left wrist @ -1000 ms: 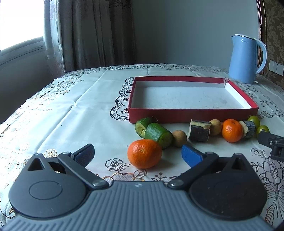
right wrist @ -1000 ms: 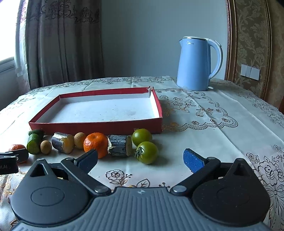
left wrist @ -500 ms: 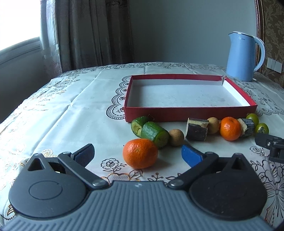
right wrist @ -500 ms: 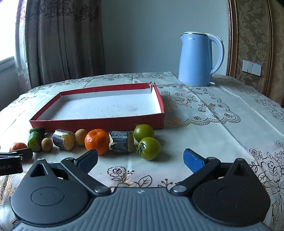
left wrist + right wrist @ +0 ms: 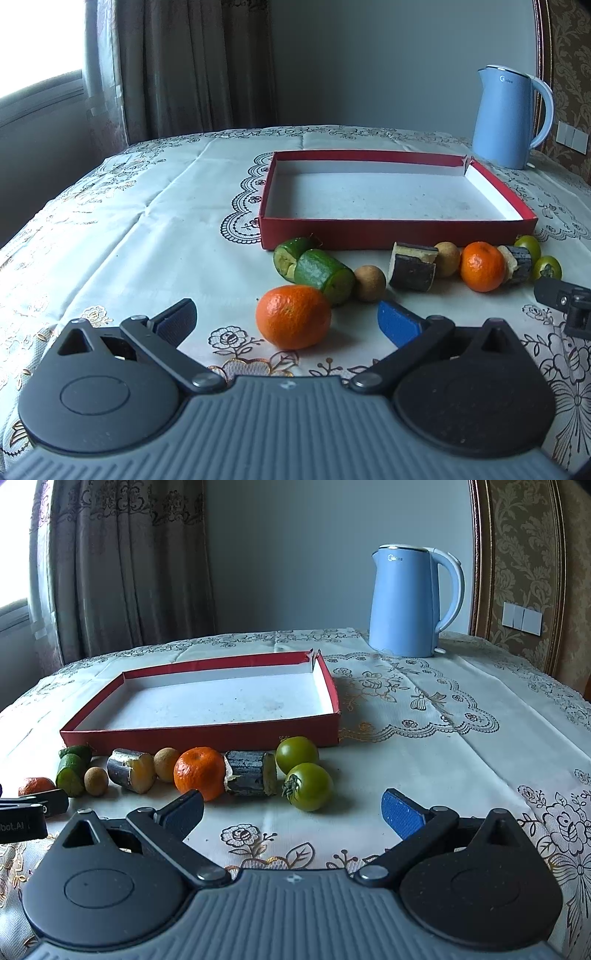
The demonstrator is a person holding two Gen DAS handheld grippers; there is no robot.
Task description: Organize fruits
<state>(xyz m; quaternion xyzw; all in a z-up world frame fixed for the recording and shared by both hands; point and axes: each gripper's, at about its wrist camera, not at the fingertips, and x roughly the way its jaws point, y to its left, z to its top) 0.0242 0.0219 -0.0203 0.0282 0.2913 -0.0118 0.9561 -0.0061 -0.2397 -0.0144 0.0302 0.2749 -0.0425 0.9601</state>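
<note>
An empty red tray [image 5: 388, 238] [image 5: 207, 736] with a white floor sits mid-table. In front of it lies a row of produce: cucumber pieces [image 5: 317, 269], two small brown fruits [image 5: 370, 283], dark-skinned chunks [image 5: 412, 271], tangerines and two green tomatoes [image 5: 308, 785]. My left gripper [image 5: 286, 319] is open, with the nearest tangerine [image 5: 293, 316] between its fingers, untouched. The right gripper [image 5: 291, 806] is open just short of the front green tomato. A second tangerine [image 5: 199, 772] lies left of it.
A blue electric kettle [image 5: 412, 600] stands at the back right of the table. The embroidered tablecloth [image 5: 110, 236] covers the whole surface. Curtains [image 5: 177, 66] hang behind, and a patterned wall with switches [image 5: 522, 618] is on the right.
Both grippers have drawn back slightly and tilted, so the fruit row sits a little farther up in each view. No fruit has moved and both grippers stay open.
</note>
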